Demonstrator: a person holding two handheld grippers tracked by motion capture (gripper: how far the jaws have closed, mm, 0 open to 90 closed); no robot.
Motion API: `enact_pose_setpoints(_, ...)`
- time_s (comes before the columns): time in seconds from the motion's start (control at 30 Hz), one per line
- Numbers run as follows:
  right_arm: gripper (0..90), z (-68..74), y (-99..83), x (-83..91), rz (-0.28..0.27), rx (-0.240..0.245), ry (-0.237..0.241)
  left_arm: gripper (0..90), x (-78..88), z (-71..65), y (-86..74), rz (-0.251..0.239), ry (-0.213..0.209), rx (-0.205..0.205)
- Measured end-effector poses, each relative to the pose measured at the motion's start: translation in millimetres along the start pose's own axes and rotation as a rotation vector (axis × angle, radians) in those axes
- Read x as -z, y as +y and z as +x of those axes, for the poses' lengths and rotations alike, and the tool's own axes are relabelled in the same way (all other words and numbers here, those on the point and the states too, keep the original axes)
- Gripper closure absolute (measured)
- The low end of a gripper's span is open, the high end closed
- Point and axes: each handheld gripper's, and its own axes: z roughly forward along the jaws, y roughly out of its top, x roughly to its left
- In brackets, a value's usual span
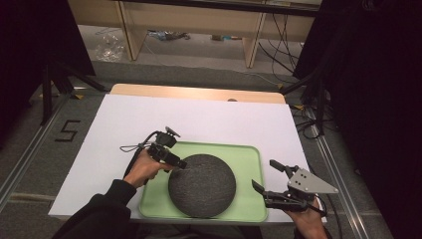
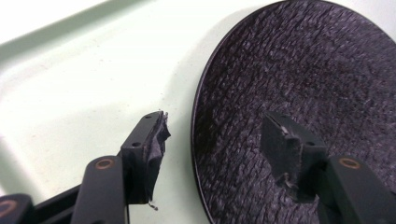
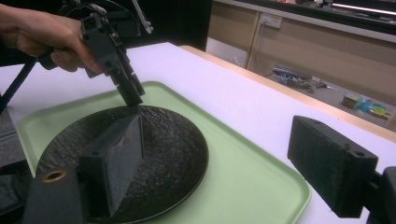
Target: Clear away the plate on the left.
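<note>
The round, dark, rough-textured plate [image 1: 201,185] lies flat on the pale green plastic tray [image 1: 249,157], toward the tray's near side, with bare tray showing to its right and along the far edge; the tray itself rests on the white sheet-covered table [image 1: 199,119], at the table's near edge.

Nearest, at the right, the right gripper [image 1: 267,178] hangs off the tray's right rim, its jaws spread wide and holding nothing; in the right gripper view one jaw stands before the plate and the other over the white table, so the plate lies to its left, apart from it.

A little farther, at the left, the left gripper [image 1: 180,164] slants down to the plate's far-left rim; in the left gripper view its jaws straddle that rim, one pad [image 2: 156,144] over the bare tray and the other over the plate's textured face, with the edge between them; the jaws are parted and, as far as I can tell, neither pad presses on the plate, so nothing is pinched.

The left hand [image 1: 144,169] is plainly the nearer one to the plate; being round, the plate has no long axis to line up with; the coming move, I judge, turns on the rim running between the left pads, whether they close on it or draw away.

Farthest, beyond the table, the grey floor [image 1: 199,55] and pale wooden furniture [image 1: 199,22].
</note>
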Motion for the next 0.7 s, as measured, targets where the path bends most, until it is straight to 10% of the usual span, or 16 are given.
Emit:
enact_pose_setpoints(0.43,19.3,0.2,0.1,0.2,0.002,-0.005,0.0,34.8,22.9,-4.0,-8.8,-0.089,0.004,-0.023)
enact_pose_setpoints(0.7,19.3,0.4,0.1,0.4,0.0,-0.01,0.001,32.1,40.5,-6.4,-17.0,-0.227,0.031,0.006)
